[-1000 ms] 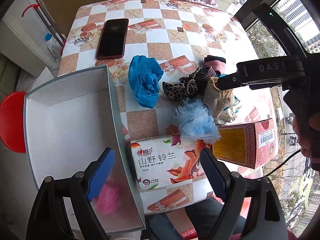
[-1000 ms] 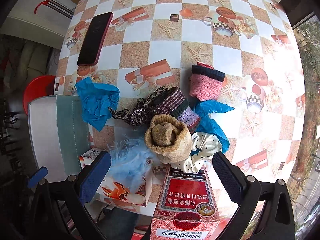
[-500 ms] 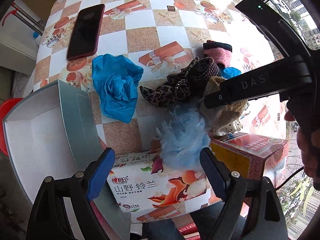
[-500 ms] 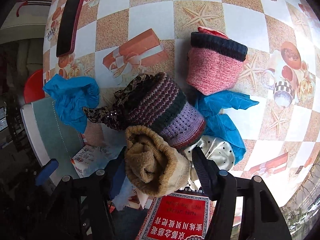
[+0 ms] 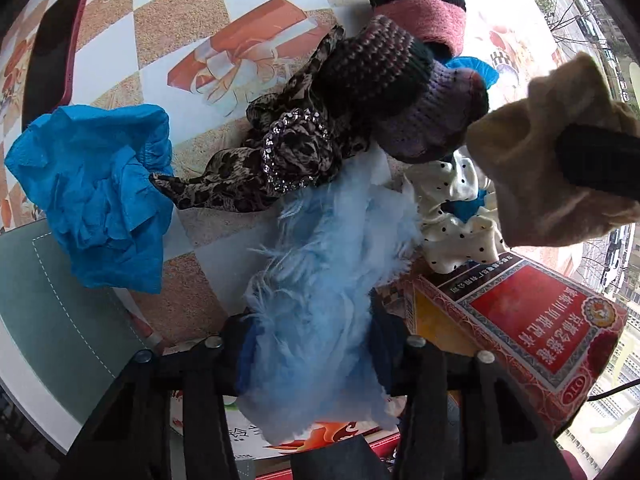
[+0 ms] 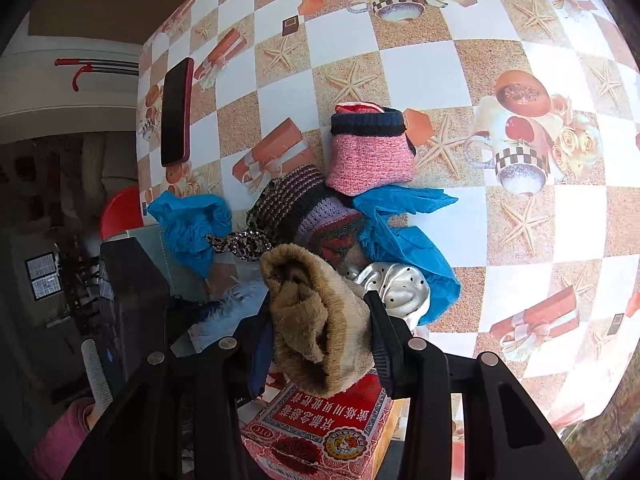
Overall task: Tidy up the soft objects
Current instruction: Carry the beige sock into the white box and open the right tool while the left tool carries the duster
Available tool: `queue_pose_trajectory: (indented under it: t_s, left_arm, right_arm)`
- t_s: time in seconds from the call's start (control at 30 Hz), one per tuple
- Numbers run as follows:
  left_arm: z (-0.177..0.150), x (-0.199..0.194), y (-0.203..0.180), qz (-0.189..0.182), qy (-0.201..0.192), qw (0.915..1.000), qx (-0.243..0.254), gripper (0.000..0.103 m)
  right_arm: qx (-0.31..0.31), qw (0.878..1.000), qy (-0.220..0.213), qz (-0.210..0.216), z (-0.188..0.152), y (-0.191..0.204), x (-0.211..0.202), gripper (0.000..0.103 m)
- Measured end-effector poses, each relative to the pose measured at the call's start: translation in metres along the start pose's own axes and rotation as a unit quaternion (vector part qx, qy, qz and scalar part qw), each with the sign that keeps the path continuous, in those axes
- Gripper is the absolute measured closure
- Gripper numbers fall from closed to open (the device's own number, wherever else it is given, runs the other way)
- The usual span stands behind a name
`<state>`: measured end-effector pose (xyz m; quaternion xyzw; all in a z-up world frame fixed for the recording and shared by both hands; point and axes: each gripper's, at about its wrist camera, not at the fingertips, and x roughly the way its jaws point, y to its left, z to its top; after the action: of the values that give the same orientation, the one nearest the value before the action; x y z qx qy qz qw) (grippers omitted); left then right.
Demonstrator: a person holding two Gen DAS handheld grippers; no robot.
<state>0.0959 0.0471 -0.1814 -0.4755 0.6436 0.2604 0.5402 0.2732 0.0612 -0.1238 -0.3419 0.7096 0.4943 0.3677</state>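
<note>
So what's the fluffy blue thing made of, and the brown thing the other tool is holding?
The fluffy blue thing in the left tool looks like feathers or faux fur: wispy, pale strands stick out all around. The brown thing in the right tool seems to be a thick fleecy sock: matte, fuzzy tan pile with a rolled cuff.

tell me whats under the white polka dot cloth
A blue plastic piece runs beneath the polka dot cloth on its far side, and blue shows through its folds in the left view. Whatever else lies beneath is covered; the tan sock hides its near edge.
</note>
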Motion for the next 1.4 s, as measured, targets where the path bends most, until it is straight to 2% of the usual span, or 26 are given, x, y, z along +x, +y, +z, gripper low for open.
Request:
queue_pose_trajectory:
  t_s: [0.03, 0.13, 0.23, 0.4, 0.53, 0.73, 0.9, 1.17, 1.4]
  left_arm:
    - [0.000, 0.000, 0.001, -0.006, -0.005, 1.0000, -0.001, 0.069]
    - [-0.006, -0.013, 0.001, -0.013, -0.041, 0.9991, 0.004, 0.075]
    - [-0.016, -0.036, 0.000, -0.008, -0.090, 0.9959, 0.004, 0.075]
    - [-0.047, -0.075, -0.006, 0.009, -0.169, 0.9856, 0.009, 0.075]
    - [-0.076, -0.097, -0.011, 0.022, -0.206, 0.9779, 0.029, 0.075]
    - [-0.108, -0.107, -0.026, 0.032, -0.225, 0.9713, 0.072, 0.075]
    - [-0.134, -0.105, -0.031, 0.031, -0.226, 0.9681, 0.103, 0.075]
    - [-0.174, -0.106, -0.029, 0.036, -0.235, 0.9616, 0.137, 0.075]
    - [-0.196, -0.118, -0.009, 0.040, -0.263, 0.9555, 0.127, 0.075]
  right_arm:
    - [0.004, 1.000, -0.011, 0.002, -0.004, -0.002, -0.006, 0.059]
    - [0.010, 0.999, -0.045, -0.001, -0.015, -0.009, -0.024, 0.059]
    - [0.010, 0.997, -0.081, -0.011, -0.027, -0.011, -0.039, 0.059]
    - [0.019, 0.992, -0.126, -0.014, -0.051, -0.008, -0.059, 0.059]
    - [0.031, 0.988, -0.151, -0.019, -0.071, -0.006, -0.069, 0.059]
    - [0.060, 0.977, -0.196, -0.056, -0.107, -0.010, -0.086, 0.059]
    - [0.090, 0.971, -0.209, -0.075, -0.144, -0.018, -0.093, 0.059]
    - [0.127, 0.970, -0.195, -0.076, -0.206, -0.010, -0.067, 0.059]
    - [0.114, 0.976, -0.173, -0.068, -0.238, 0.020, -0.034, 0.059]
